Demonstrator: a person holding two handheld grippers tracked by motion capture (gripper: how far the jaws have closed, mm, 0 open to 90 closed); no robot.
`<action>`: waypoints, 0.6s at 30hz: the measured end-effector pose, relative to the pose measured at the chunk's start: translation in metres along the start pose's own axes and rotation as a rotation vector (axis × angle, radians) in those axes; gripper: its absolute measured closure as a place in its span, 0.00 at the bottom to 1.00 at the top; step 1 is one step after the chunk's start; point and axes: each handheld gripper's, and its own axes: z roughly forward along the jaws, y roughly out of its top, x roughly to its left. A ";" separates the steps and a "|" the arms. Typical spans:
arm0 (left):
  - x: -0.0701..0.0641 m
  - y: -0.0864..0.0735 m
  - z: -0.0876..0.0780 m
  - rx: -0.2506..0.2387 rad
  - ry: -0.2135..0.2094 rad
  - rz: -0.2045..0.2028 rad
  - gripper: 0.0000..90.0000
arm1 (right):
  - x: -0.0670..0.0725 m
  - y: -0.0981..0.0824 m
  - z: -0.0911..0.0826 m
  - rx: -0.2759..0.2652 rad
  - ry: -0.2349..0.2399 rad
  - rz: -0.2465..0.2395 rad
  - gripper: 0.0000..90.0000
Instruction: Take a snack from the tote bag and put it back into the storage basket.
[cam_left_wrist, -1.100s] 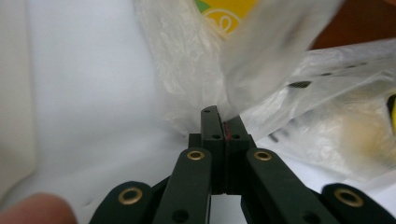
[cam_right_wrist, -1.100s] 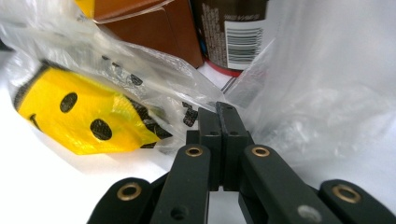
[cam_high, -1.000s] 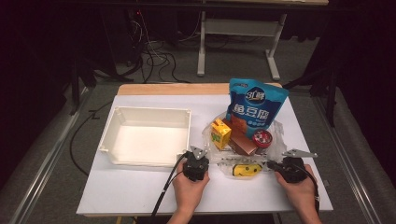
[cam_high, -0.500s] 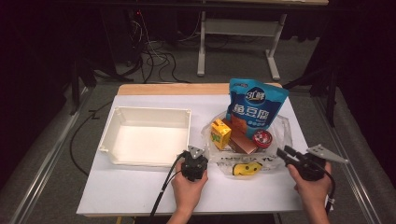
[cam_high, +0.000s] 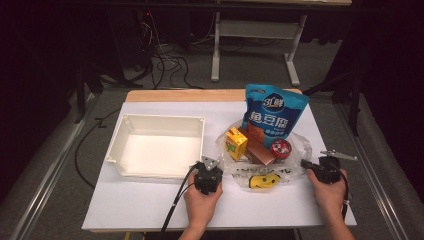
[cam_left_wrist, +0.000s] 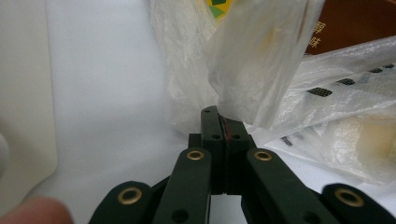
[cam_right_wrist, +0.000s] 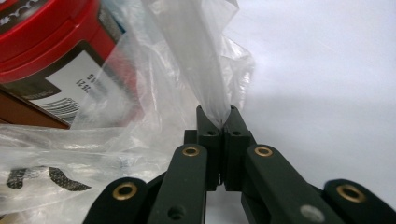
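Your left gripper (cam_high: 208, 176) is clenched on the clear plastic bag (cam_high: 295, 150)'s left edge; your right gripper (cam_high: 306, 164), jaws just closing, pinches its right edge. The bag lies between them on the desk (cam_high: 140, 205), snacks inside.

A lab-like recording room. The white-topped table (cam_high: 150, 205) stands on grey carpet. At 12 o'clock, loose cables (cam_high: 165, 65) and a metal desk frame (cam_high: 255, 50).

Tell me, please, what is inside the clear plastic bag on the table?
Inside the clear plastic bag lie a yellow carton, a brown box, a red-lidded jar and a yellow item. Anything beneath them is covered.
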 end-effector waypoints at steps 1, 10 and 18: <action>0.000 0.000 0.000 0.000 -0.001 0.000 1.00 | 0.000 0.000 -0.001 -0.003 -0.011 -0.003 0.93; 0.000 0.000 0.000 0.001 -0.001 0.003 1.00 | 0.014 0.011 -0.059 -0.227 -0.004 -0.097 0.57; -0.001 0.000 0.000 -0.001 0.003 0.014 1.00 | 0.038 0.038 -0.090 -0.344 0.052 -0.155 0.54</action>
